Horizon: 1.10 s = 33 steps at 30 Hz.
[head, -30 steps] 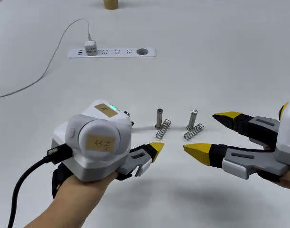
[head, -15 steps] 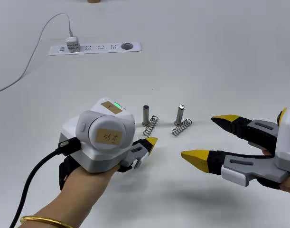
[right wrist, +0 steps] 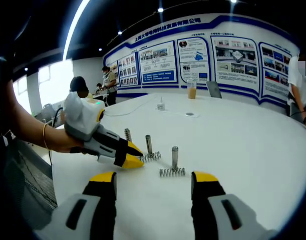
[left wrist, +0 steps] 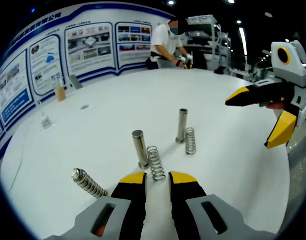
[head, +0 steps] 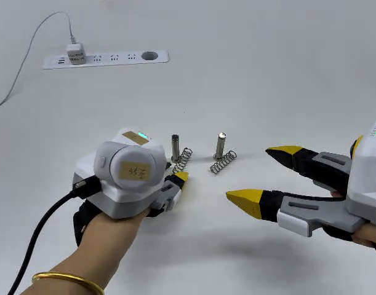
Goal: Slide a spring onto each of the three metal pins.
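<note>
1. as the head view looks down on the bench (head: 280, 74), two metal pins stand upright near its middle: the first pin (head: 175, 147) and, a little apart from it, the second pin (head: 220, 145). each has a loose spring lying at its foot, the first spring (head: 183, 160) and the second spring (head: 223, 162). i judge that each spring is laid ready for the pin beside it. the left gripper (head: 178, 181) is held low, with its tip just beside the first spring. the right gripper (head: 261, 173) waits well apart at the side, probably to leave room.
2. from the left gripper view, its own jaws are open only a little and hold nothing. the first spring lies just in front of the narrow gap, not yet between the tips. such a narrow opening suits a thin spring, so the step in hand seems to be picking it up. a third pin (left wrist: 86, 181) near the left edge has coils around it, so one pin looks finished.
3. from the right gripper view, its own jaws are wide open and empty. they point toward the second pin and the second spring, which are ahead of them and untouched. i think it is held so to steady a pin or to take this spring next. two springs are not yet on their pins.
</note>
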{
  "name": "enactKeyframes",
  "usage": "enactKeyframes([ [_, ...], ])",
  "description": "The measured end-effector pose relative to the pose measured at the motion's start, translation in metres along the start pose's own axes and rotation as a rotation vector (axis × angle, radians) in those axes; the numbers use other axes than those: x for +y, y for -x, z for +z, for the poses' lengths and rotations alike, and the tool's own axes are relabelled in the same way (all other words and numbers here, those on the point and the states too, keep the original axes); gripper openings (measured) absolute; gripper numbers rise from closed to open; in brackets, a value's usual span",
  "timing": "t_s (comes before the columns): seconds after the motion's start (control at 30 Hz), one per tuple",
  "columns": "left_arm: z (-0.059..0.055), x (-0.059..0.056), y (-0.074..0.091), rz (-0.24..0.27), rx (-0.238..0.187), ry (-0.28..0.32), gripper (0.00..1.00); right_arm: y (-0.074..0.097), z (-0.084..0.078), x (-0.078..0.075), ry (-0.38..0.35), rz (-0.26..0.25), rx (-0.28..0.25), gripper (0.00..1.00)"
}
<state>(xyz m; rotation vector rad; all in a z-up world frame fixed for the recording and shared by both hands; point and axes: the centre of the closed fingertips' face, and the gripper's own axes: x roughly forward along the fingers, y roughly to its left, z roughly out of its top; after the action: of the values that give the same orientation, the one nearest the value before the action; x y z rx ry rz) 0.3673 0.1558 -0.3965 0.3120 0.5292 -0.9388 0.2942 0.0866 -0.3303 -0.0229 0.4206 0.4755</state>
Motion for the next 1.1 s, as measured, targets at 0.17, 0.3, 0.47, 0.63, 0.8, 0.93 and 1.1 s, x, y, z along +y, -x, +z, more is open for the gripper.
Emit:
enactKeyframes([
  [0.17, -0.002, -0.001, -0.003, -0.007, 0.008, -0.013, 0.17, -0.001, -0.001, -0.001, -0.013, -0.005, 0.000, 0.61],
  [0.3, -0.001, -0.001, -0.005, -0.009, 0.001, -0.012, 0.15, 0.000, 0.000, -0.003, -0.017, -0.012, -0.004, 0.60],
  [0.47, -0.001, -0.001, -0.004, -0.002, 0.002, -0.013, 0.12, 0.000, 0.001, -0.004, -0.013, -0.019, -0.002, 0.60],
  [0.63, -0.003, -0.002, -0.001, -0.005, 0.004, -0.020, 0.11, 0.000, -0.001, -0.005, 0.008, -0.031, 0.014, 0.60],
  [0.8, -0.004, -0.004, 0.004, -0.006, -0.005, -0.023, 0.10, 0.000, 0.002, -0.005, -0.006, -0.035, 0.008, 0.59],
  [0.93, -0.001, -0.003, 0.012, -0.004, -0.020, -0.031, 0.10, 0.000, 0.007, -0.002, -0.002, -0.024, 0.007, 0.59],
  [1.1, 0.003, -0.004, 0.025, -0.005, -0.045, -0.028, 0.10, -0.003, 0.015, 0.004, -0.035, -0.006, -0.015, 0.58],
])
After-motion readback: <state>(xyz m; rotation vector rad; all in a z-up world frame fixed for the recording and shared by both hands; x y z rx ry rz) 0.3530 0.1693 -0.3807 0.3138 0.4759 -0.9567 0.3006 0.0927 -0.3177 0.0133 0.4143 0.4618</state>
